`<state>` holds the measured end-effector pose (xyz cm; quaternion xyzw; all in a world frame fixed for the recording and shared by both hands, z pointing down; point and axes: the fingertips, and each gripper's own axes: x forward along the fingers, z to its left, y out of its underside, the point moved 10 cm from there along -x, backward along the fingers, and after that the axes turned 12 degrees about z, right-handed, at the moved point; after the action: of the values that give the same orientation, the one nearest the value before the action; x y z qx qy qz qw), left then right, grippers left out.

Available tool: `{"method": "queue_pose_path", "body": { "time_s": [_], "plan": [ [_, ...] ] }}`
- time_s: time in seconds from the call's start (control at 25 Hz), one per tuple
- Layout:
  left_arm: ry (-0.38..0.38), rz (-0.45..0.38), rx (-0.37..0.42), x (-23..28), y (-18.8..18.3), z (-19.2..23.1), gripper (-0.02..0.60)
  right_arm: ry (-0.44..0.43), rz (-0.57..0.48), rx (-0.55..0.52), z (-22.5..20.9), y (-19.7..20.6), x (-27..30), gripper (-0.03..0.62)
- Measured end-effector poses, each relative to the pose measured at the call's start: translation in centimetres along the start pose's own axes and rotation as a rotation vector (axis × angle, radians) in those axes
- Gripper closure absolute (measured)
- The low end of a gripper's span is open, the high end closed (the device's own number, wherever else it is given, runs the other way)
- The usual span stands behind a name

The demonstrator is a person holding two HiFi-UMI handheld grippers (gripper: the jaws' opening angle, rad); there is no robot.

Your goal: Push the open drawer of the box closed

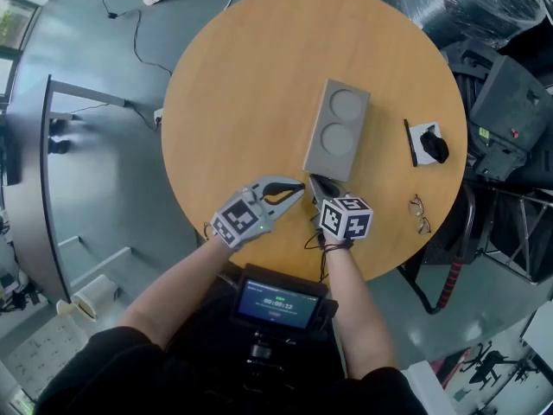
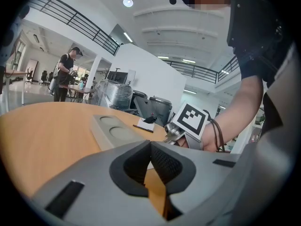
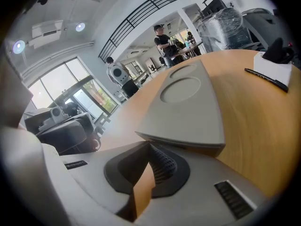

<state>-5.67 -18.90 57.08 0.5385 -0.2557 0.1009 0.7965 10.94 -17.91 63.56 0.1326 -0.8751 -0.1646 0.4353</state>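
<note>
right gripper (image 1: 318,182): jaws pinched together, empty, tips at box (image 1: 337,130) near end, a blunt pusher | drawer (image 3: 202,144): at that end, looks almost flush | left gripper (image 1: 298,188): jaws together, empty, idle beside the same end

Open-plan lab hall: mezzanine railing (image 2: 70,15), plastic-wrapped equipment (image 1: 471,3), round worktable (image 1: 251,76) (person (image 2: 65,76) standing at back).

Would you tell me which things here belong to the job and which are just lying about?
Job: grey box; right gripper; left gripper.
Lying about: pen; glasses; white pad with black object.
</note>
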Motion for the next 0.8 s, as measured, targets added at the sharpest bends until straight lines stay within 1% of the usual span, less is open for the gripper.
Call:
{"method": "queue_pose_path", "body": {
  "time_s": [0.36,0.56,0.68,0.8],
  "plan": [
    [-0.012,-0.009,0.008,-0.9,-0.2,-0.3,0.560,0.003,-0.007,0.010,0.3,0.0,-0.1,0.574],
    [-0.029,-0.031,0.030,-2.0,-1.4,-1.3,0.560,-0.005,-0.023,-0.015,1.0,0.7,-1.7,0.574],
    [-0.037,-0.055,0.044,-3.0,-2.6,-2.1,0.560,-0.038,-0.088,-0.049,2.1,0.6,-4.3,0.574],
    [-0.050,-0.085,0.051,-4.8,-4.6,-3.2,0.560,-0.109,-0.195,-0.098,4.1,-0.5,-8.1,0.574]
  ]
}}
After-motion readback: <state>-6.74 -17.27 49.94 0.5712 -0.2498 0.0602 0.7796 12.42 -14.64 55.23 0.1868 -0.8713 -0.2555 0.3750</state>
